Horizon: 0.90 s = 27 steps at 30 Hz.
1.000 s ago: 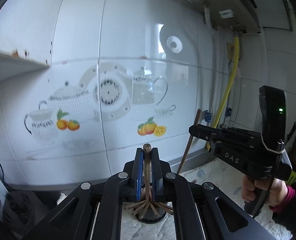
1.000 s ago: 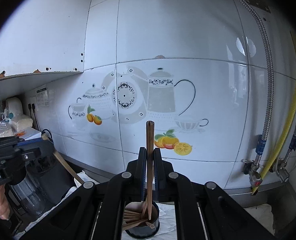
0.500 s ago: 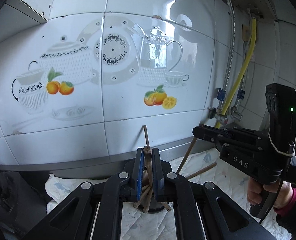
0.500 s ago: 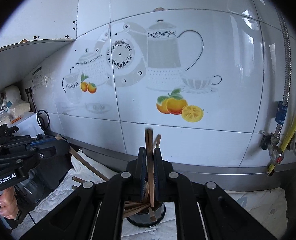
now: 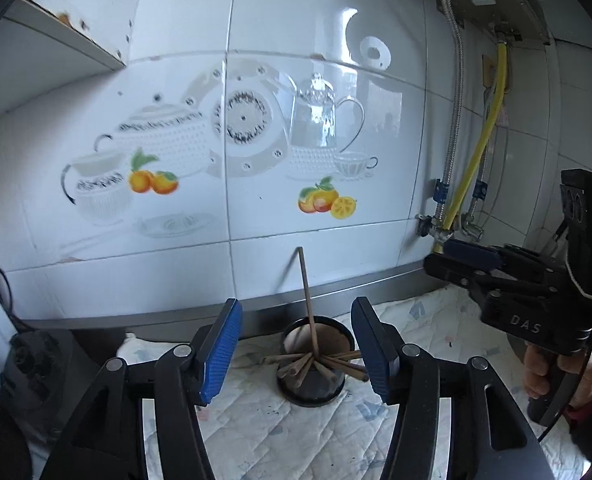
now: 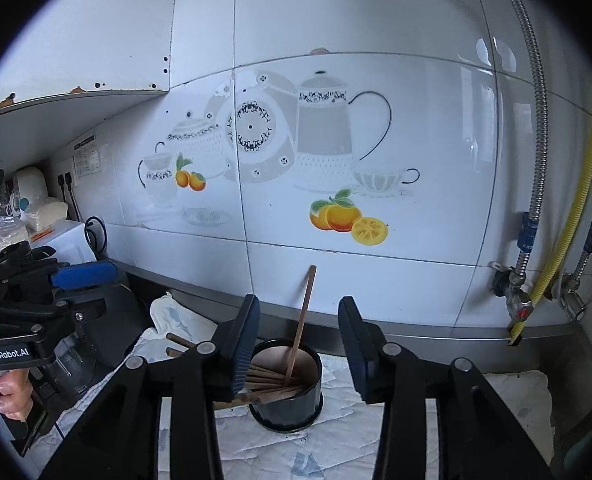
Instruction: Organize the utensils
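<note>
A black cup (image 5: pixel 314 390) (image 6: pixel 292 408) stands on a white quilted cloth and holds several brown chopsticks (image 5: pixel 320 362) (image 6: pixel 270 384) fanned over its rim. One chopstick (image 5: pixel 307 292) (image 6: pixel 304 312) leans upright in it. My left gripper (image 5: pixel 296 348) hovers just in front of the cup, its jaws opening, with nothing pressed between the blue pads (image 5: pixel 220 348). My right gripper (image 6: pixel 300 344) is at the cup too, its jaws opening and free of the chopsticks. Each gripper also shows from the side in the other view: the right gripper (image 5: pixel 470 256), the left gripper (image 6: pixel 84 274).
The tiled wall and a steel ledge (image 6: pixel 416 332) run close behind the cup. Valves and a yellow hose (image 6: pixel 552 272) hang at the right. A dark appliance (image 5: pixel 36 364) and a glass jar (image 6: pixel 70 364) stand at the left. Two loose chopsticks (image 6: pixel 178 344) lie on the cloth (image 5: pixel 296 440).
Both grippers were shut on an upright chopstick above the cup; both pairs of jaws have since spread and let go. The chopsticks now rest in the cup. Both views sank slightly.
</note>
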Motion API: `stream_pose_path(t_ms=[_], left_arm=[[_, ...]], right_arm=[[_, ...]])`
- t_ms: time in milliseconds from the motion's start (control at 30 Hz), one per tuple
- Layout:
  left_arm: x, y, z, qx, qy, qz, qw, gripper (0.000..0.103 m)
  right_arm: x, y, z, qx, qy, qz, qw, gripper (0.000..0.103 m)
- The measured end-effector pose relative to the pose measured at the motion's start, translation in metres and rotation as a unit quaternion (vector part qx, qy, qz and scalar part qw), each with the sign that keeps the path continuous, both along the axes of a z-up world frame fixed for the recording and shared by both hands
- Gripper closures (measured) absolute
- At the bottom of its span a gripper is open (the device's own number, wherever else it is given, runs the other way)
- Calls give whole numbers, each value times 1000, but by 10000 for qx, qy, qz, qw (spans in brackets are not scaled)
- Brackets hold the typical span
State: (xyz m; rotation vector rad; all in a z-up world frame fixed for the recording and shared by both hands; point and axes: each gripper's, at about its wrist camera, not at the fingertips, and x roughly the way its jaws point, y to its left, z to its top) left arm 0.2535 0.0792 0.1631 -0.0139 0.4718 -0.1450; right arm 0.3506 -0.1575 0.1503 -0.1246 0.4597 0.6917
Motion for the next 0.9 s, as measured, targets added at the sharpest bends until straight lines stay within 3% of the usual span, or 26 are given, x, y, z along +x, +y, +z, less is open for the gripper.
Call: stream_pose_path(t_ms=[133, 233, 300, 467, 667, 900], left_arm=[[-34, 4, 5, -37, 28, 66, 10000, 40], [-63, 4, 4, -18, 16, 137, 9999, 28], [-84, 3, -1, 43, -11, 209, 9998, 14], [-129, 0, -23, 85, 71, 323, 9994, 0], [-165, -4, -59, 29, 269, 379, 9989, 0], [-177, -16, -94, 158, 561, 491, 9971, 0]], right_arm=[[-26, -11, 6, -45, -58, -6, 10000, 53], [-48, -22, 6, -43, -56, -10, 10000, 48], [-63, -28, 5, -60, -63, -45, 10000, 39], [-97, -42, -9, -206, -17, -180, 9996, 27], [-127, -58, -39, -470, 174, -373, 9980, 22], [-149, -68, -67, -768, 488, -528, 9945, 20]])
